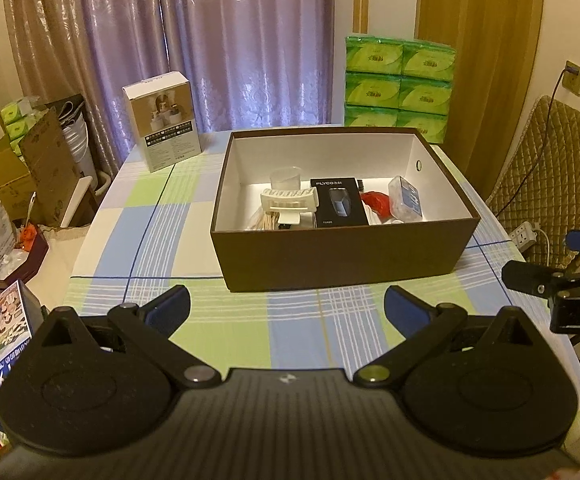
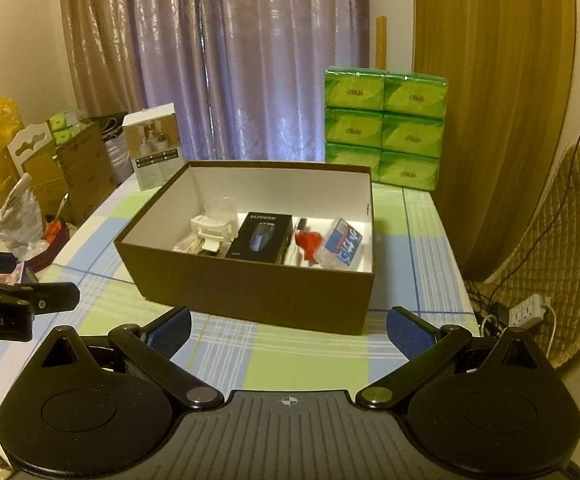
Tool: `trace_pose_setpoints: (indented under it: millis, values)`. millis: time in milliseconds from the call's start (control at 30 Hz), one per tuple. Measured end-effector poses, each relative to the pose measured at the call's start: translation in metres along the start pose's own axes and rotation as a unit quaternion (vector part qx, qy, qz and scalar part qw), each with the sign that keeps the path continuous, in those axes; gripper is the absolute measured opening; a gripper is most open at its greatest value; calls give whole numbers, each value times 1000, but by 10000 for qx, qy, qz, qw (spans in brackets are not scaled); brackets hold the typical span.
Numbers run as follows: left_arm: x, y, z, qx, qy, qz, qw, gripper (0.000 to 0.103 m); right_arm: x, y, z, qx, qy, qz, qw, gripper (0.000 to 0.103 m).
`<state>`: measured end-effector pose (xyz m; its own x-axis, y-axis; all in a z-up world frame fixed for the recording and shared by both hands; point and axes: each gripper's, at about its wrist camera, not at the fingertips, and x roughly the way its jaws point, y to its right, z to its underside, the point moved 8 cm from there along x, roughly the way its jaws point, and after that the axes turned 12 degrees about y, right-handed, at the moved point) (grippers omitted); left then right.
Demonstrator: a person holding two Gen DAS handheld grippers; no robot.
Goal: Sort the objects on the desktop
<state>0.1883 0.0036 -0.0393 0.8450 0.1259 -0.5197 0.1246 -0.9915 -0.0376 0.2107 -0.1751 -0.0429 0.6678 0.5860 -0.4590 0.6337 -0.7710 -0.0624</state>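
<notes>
Brown cardboard makes up the box, which stands on the checked table just ahead of both hand-held grippers. The left hand-held gripper is spread wide and holds nothing; the right hand-held gripper is likewise wide and bare. Each hangs short of the box's near wall, apart from it.

Every loose thing in view already lies inside the box, beyond that wall. From the left gripper's side: a white clip on a bundle of wooden sticks, with a clear cup behind it; a black shaver pack dead ahead; a red piece; and, farthest to the right, a clear blue-labelled case.

By my reading, the shaver pack is the firmest hold: stiff, flat-sided, probably the heaviest, best pinched across its long edges. The clip looks rigid and light, and its ribbed body should give the pads a good bite. The cup is thin and smooth, likely to slip or buckle, so a gentle pinch on the rim suits it. The sticks are loose and would scatter; take them mid-bundle. The case looks hard and slick. What the red piece is made of I cannot tell.

The box itself looks light but broad, wanting both grippers on opposite walls.
</notes>
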Motion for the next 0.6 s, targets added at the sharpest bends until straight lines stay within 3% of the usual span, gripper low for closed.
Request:
trace_pose_setpoints:
  millis: [600]
  values:
    - [-30, 9, 23, -4, -65, -160, 9999, 102, -28, -5, 16, -73, -15, -130, 9999, 101]
